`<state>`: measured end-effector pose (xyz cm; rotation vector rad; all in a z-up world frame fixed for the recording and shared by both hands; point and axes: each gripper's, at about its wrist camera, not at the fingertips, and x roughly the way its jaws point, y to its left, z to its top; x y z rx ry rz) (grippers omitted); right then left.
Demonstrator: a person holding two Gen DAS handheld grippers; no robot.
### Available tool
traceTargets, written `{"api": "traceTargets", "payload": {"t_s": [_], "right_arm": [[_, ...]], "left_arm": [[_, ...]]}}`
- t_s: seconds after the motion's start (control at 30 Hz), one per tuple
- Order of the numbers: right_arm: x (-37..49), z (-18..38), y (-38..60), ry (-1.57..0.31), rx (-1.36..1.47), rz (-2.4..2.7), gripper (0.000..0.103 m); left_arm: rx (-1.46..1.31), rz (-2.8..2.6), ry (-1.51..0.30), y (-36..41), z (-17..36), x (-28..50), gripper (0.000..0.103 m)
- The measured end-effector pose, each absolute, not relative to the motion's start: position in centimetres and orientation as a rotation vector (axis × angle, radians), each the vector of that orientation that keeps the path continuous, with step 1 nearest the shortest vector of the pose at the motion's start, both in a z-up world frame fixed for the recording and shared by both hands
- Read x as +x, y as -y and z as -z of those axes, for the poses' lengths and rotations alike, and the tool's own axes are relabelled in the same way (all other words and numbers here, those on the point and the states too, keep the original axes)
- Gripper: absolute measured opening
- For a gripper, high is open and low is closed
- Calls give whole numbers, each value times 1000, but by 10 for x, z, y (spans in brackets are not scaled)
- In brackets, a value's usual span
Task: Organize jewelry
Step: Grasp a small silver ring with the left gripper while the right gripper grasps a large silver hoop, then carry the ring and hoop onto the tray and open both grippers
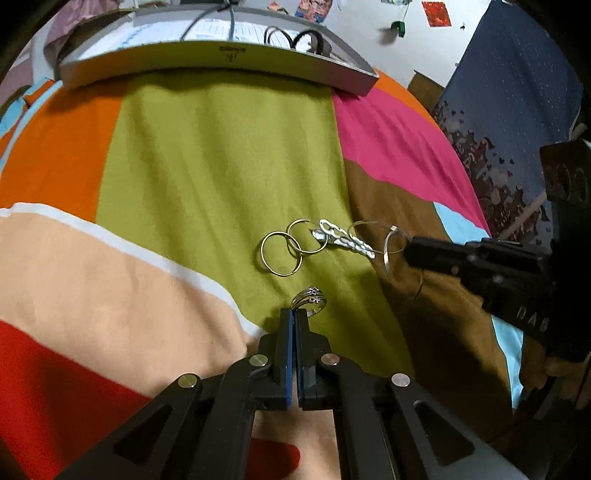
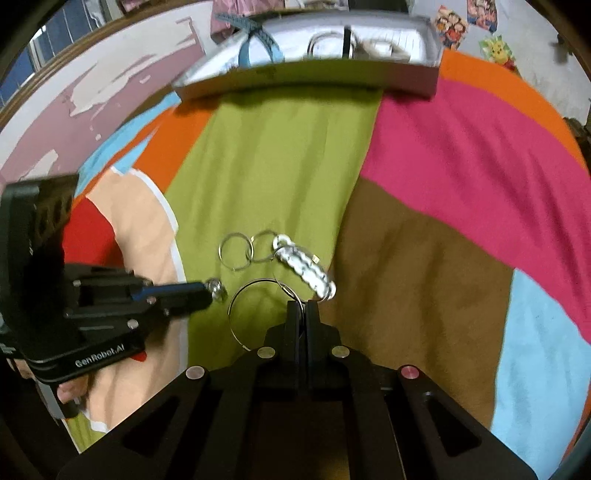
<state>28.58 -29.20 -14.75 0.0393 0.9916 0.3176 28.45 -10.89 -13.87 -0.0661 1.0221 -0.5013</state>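
A bedsheet (image 1: pixel 221 155) in bold blocks of colour covers the whole work surface: olive green down the middle, orange and peach with a red patch to the left, pink, brown and pale blue to the right. At the far edge sits a shallow grey tray (image 1: pixel 207 68) holding a few dark and silver hoops on a white lining (the contents are too blurred to name exactly). Behind it the wall (image 2: pixel 74 99) is mauve with peeling white patches, and cartoon stickers (image 2: pixel 452 26) dot the white wall at the far right. A dark blue printed cloth (image 1: pixel 517 110) hangs at the right.

The left gripper (image 1: pixel 294 314) is clenched on a small silver filigree ring (image 1: pixel 309 300), held at its tips just above the green strip. The right gripper (image 2: pixel 302 308) is clamped on a large thin silver hoop (image 2: pixel 255 291), lifted slightly off the sheet. Just beyond it, on the green, lie two linked gold-toned rings (image 1: pixel 291 245) and a silver chain bracelet (image 1: pixel 345 240), the bracelet touching the nearer ring.
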Motion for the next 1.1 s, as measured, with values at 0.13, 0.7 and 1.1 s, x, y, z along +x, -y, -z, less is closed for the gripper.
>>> {"api": "traceTargets", "payload": {"t_s": [0.13,0.7,1.1], "right_arm": [[281,135,305,-936,62,-304,3],[277,98,316,-699,93,-260,3],[339,33,317,-472,96,-209,3]], "left_arm": [[-64,479,-977,110,131,278,2],[-104,451,-808,108,81,292,1],[-162,301,-686,72,8,367,1]]}}
